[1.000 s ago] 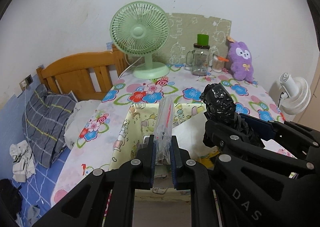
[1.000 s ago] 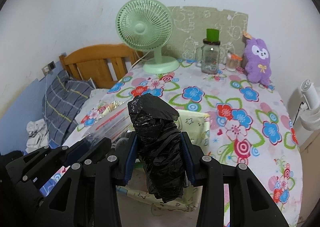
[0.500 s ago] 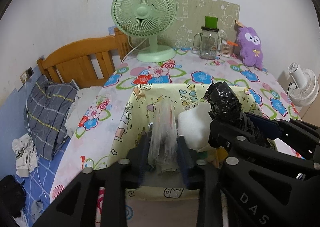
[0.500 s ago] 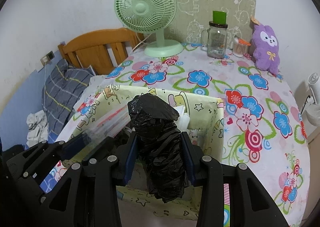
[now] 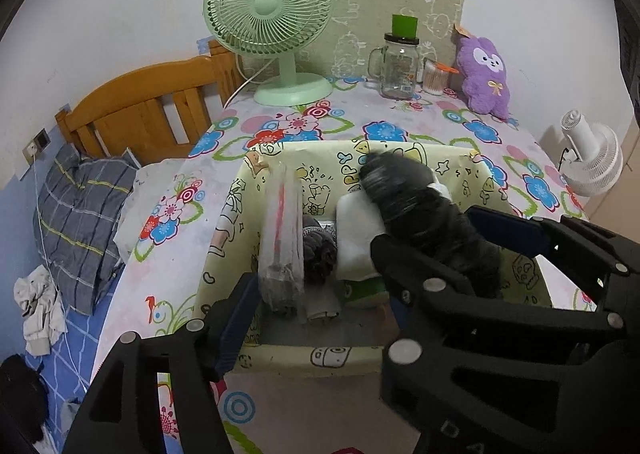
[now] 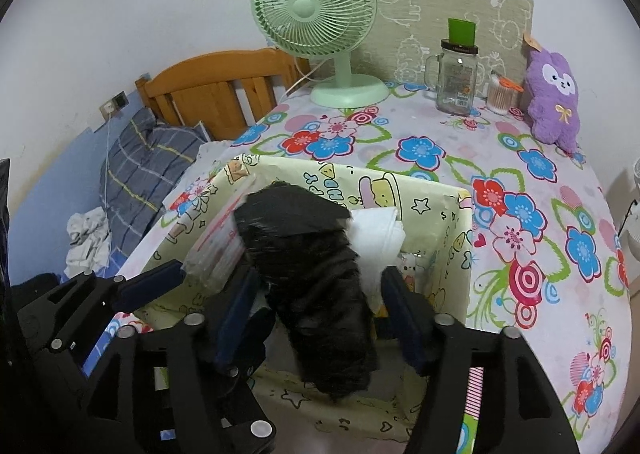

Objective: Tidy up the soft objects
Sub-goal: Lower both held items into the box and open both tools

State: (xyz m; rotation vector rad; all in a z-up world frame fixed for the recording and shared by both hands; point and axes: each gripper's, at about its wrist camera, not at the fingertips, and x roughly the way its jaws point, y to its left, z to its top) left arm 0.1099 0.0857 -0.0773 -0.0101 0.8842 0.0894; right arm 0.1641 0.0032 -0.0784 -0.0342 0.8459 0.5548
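Your left gripper (image 5: 308, 294) is standing wide over the left side of the yellow cartoon-print box (image 5: 224, 230), which is sitting near the front edge of the flowered counter (image 5: 168, 221). Its jaws have just been opening, and the clear plastic bag (image 5: 280, 238) is leaning between them, its lower end down in the box, with no pad pressing on it. Further right, your right gripper (image 6: 320, 302) is also standing wide, jaws just opened, and the black plastic bundle (image 6: 316, 274) is lying loose between them, tilted over the box's right half against a folded white cloth (image 6: 380, 234).
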